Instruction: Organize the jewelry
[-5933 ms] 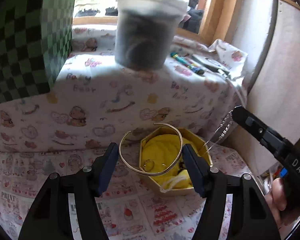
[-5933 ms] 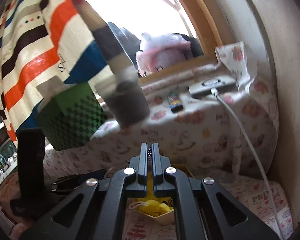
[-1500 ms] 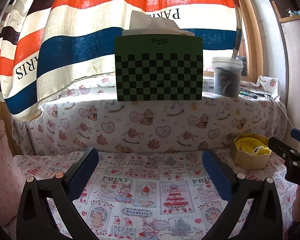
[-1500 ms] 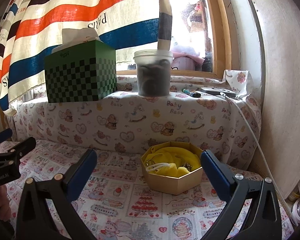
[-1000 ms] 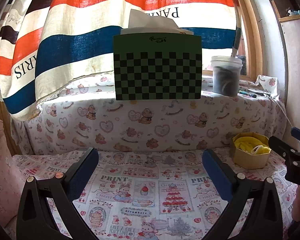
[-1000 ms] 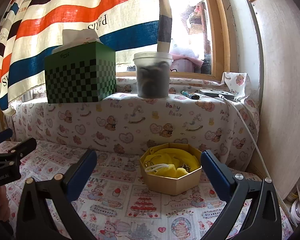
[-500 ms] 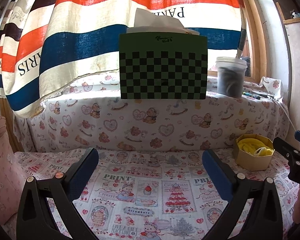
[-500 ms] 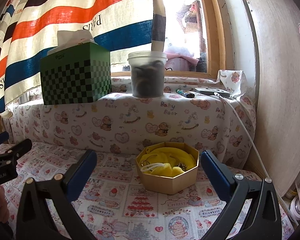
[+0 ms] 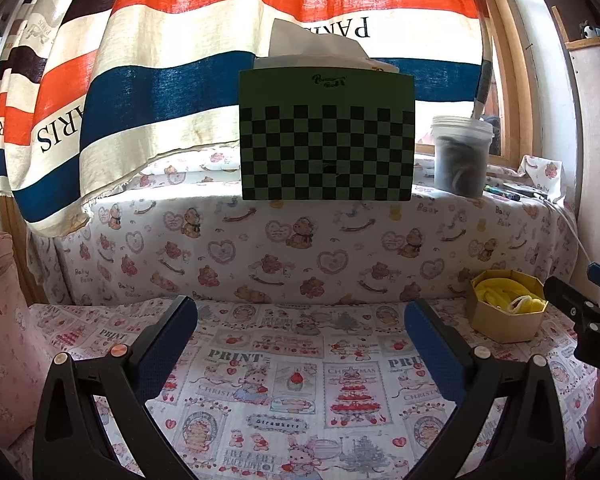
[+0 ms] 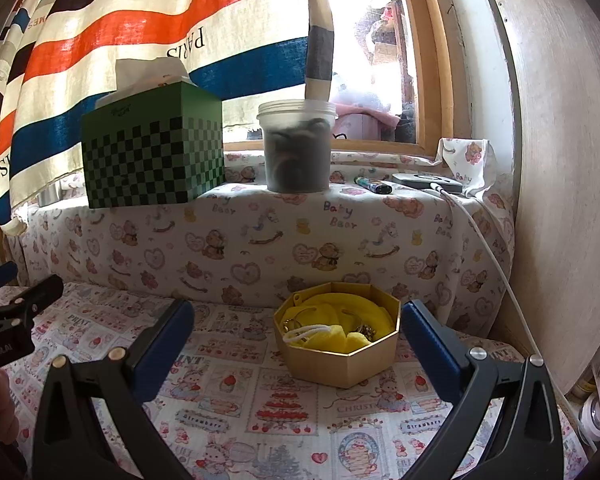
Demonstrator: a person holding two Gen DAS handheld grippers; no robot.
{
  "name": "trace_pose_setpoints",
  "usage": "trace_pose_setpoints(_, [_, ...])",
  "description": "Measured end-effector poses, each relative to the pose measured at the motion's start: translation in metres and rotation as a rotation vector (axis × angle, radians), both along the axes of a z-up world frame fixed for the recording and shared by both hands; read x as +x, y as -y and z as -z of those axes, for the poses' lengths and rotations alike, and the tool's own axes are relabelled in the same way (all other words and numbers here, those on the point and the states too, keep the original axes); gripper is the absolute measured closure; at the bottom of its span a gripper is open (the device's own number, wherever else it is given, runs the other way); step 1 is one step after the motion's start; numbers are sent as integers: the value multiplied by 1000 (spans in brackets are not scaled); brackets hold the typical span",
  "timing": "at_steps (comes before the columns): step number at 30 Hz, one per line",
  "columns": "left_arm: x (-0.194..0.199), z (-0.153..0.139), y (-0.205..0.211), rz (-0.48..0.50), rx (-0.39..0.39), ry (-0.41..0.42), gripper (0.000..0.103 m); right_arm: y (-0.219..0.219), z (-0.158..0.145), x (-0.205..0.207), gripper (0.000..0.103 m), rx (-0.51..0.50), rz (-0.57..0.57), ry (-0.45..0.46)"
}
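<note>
Right of the left gripper (image 9: pixel 300 330), jaws apart and empty, sits the gold box (image 9: pixel 505 312). Right wrist cam: right gripper (image 10: pixel 298 330) also spread w/ nothing held; jewelry (image 10: pixel 366 330) lies inside box on yellow pouch (image 10: pixel 340 316). Task looks approx. done.

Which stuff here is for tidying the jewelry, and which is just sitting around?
For the job:
gold box
yellow pouch in it
jewelry pieces in it
left tool, open
right tool, open

Just sitting around:
green tissue box
plastic tub
lighter
striped curtain
</note>
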State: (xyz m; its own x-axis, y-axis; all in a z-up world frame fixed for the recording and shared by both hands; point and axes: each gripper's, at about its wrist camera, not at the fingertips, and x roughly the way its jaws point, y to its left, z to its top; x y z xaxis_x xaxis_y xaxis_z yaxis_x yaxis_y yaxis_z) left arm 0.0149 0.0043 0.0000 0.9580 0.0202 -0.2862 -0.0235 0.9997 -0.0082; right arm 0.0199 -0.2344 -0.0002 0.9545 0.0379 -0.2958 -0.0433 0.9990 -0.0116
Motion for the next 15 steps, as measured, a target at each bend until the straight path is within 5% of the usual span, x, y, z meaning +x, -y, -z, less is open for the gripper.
trace_pose_setpoints(10, [3,1,2,48,8,-14,0,-1,-1,-2,0,-14,7,12])
trace_pose_setpoints(15, [0,0,0,-5,5,8,0,-2,-1,-2,0,-21,11,11])
